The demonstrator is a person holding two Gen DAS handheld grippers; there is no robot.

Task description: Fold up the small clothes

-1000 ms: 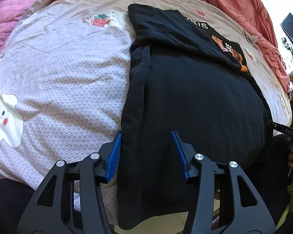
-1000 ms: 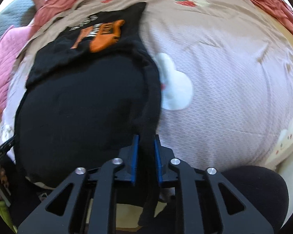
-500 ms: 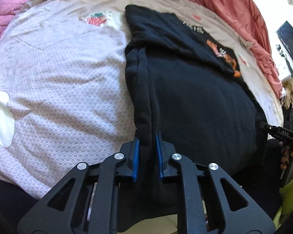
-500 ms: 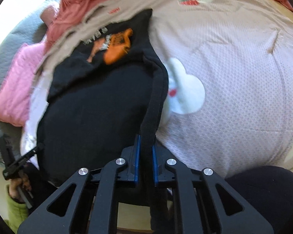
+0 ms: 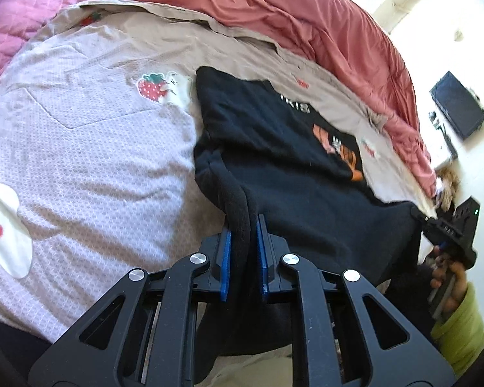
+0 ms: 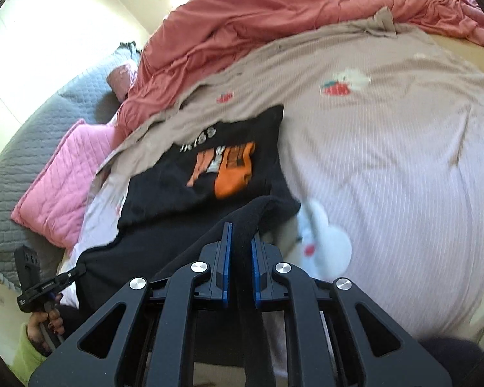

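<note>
A black garment (image 5: 306, 200) with an orange and white print (image 5: 338, 148) lies on the bed, its near part lifted off the sheet. My left gripper (image 5: 243, 225) is shut on the garment's thick left hem edge, which bunches up between the blue pads. In the right wrist view the same black garment (image 6: 184, 232) shows its orange print (image 6: 229, 167), and my right gripper (image 6: 240, 235) is shut on the right hem edge. Each view shows the other gripper at the garment's opposite corner: the right one (image 5: 448, 225) and the left one (image 6: 48, 283), each in a hand.
The bed is covered by a pale lilac and beige sheet (image 5: 96, 148) with strawberry (image 5: 151, 87) and white cloud prints. A rumpled salmon duvet (image 5: 322, 32) lies along the far side. A pink quilted pillow (image 6: 64, 190) and grey quilt (image 6: 32, 135) lie at the left.
Both grippers have closed on the garment's near hem edges and risen, lifting the near part off the sheet. The views have tilted up toward the far side of the bed.
</note>
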